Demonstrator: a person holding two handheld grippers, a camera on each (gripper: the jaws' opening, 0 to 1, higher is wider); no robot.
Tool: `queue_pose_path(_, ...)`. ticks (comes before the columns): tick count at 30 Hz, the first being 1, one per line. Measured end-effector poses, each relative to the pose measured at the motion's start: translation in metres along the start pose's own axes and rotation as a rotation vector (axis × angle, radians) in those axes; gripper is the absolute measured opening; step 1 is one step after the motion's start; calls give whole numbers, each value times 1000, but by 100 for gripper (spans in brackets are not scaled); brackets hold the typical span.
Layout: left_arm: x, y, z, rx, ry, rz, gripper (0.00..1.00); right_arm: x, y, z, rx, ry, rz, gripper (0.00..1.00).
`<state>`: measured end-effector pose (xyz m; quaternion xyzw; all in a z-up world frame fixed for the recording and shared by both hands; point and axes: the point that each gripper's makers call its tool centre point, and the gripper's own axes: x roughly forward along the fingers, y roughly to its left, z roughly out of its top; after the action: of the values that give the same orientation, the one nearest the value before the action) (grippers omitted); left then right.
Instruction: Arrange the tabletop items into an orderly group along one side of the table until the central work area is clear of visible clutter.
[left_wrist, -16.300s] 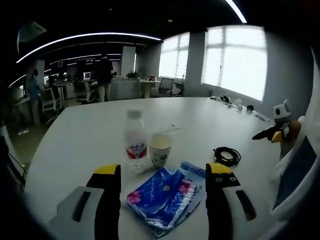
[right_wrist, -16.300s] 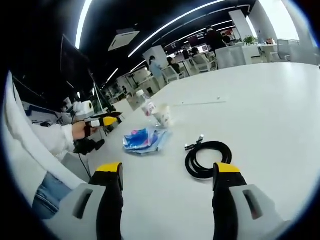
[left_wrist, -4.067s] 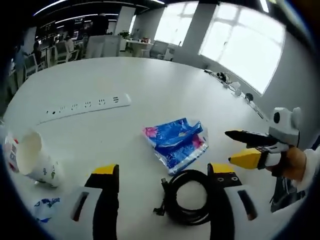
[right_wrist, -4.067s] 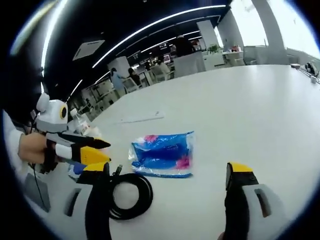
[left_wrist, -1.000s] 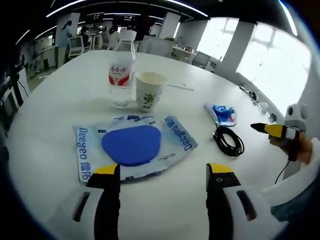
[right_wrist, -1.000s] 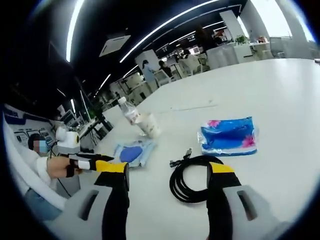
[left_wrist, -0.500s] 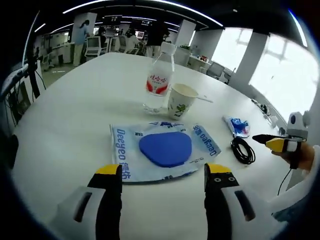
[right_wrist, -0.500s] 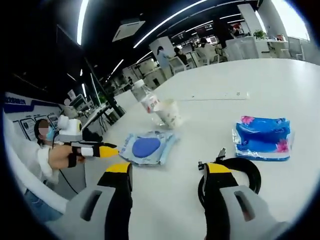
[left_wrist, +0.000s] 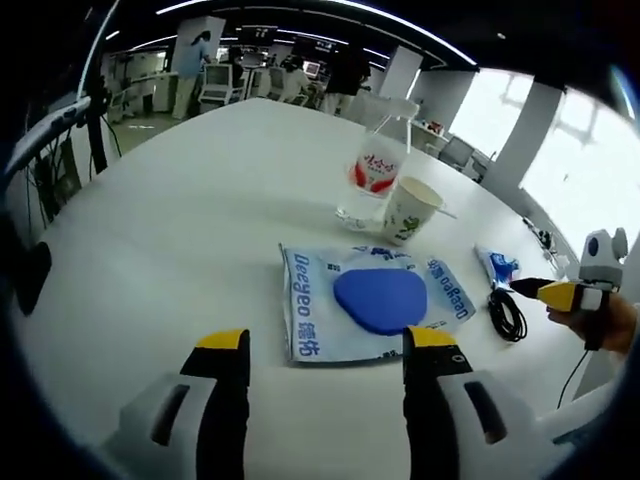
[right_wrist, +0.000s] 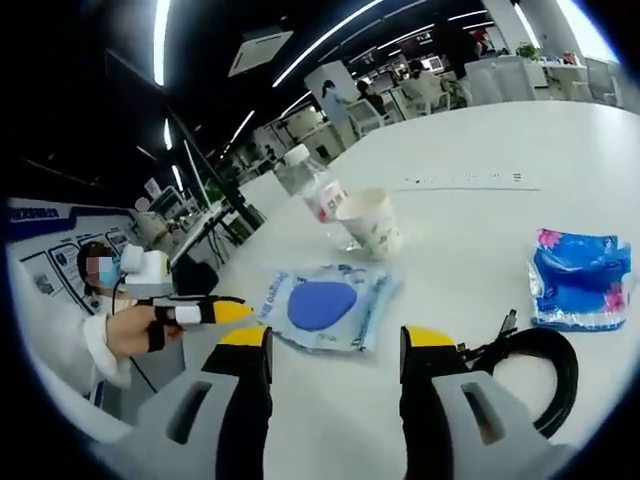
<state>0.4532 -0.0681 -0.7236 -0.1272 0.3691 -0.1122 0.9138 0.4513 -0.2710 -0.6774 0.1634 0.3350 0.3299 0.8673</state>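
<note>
A white and blue packet (left_wrist: 375, 300) with a blue oval lies flat on the white table (left_wrist: 180, 230), just beyond my open left gripper (left_wrist: 327, 345). Behind it stand a clear water bottle (left_wrist: 372, 175) with a red label and a paper cup (left_wrist: 410, 210). A coiled black cable (left_wrist: 505, 312) and a blue tissue pack (left_wrist: 497, 268) lie to the right. My right gripper (right_wrist: 337, 345) is open and holds nothing, with the packet (right_wrist: 325, 305) ahead of it, the cable (right_wrist: 535, 365) at its right jaw and the tissue pack (right_wrist: 580, 278) beyond. The bottle (right_wrist: 318, 200) and cup (right_wrist: 370, 222) stand farther back.
A white power strip (right_wrist: 470, 180) lies far back on the table (right_wrist: 480, 230). A hand holds the other gripper (left_wrist: 560, 292) at the table's right edge, and the left one (right_wrist: 200, 312) appears at the left. Office desks, chairs and standing people fill the background. Bare tabletop stretches to the left (left_wrist: 150, 200).
Both views have swung left, so the packet, bottle and cup sit further right in each picture. The cable has slid from between the right jaws to beside the right one. Nothing was grasped.
</note>
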Motion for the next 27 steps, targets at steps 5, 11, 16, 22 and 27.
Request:
queue_pose_path(5, 7, -1, -6, 6, 18, -10, 53, 10, -3, -2, 36, 20, -20, 47)
queue_pose_path(11, 13, -1, -8, -39, 13, -14, 53, 26, -12, -7, 59, 50, -51, 48)
queue_pose_path(16, 16, 1, -9, -81, 3, -18, 53, 38, -13, -21, 51, 100, -59, 47)
queue_pose_path(22, 16, 2, -12, -156, 1, -32, 53, 47, -16, -34, 38, 142, -74, 46)
queue_pose_path(27, 18, 4, -14, -169, 5, -36, 47, 52, -21, -39, 59, 163, -86, 43)
